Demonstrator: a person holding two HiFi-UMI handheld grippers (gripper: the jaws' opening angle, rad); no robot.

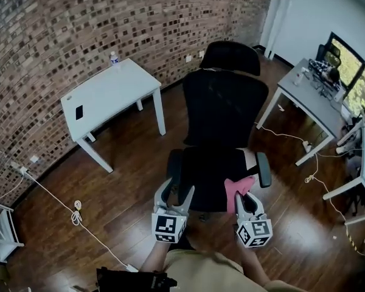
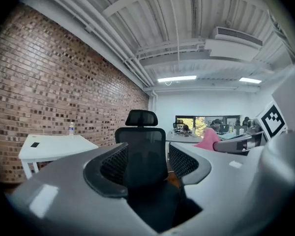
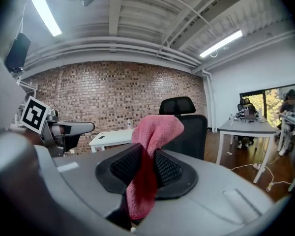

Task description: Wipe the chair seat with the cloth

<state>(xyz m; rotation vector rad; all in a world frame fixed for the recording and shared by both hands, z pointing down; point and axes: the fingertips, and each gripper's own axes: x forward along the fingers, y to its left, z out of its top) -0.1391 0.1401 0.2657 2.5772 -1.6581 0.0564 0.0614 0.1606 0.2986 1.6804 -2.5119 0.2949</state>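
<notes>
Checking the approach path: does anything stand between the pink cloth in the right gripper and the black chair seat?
Nothing visible does: the pink cloth, clamped in the right gripper, is at the front of the black chair seat.

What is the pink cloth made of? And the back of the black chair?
The pink cloth looks like soft, fuzzy fabric, maybe microfibre: its surface is nappy and it folds and droops limply. The chair back looks like matte black mesh stretched in a frame, though the weave is too fine to make out for sure.
</notes>
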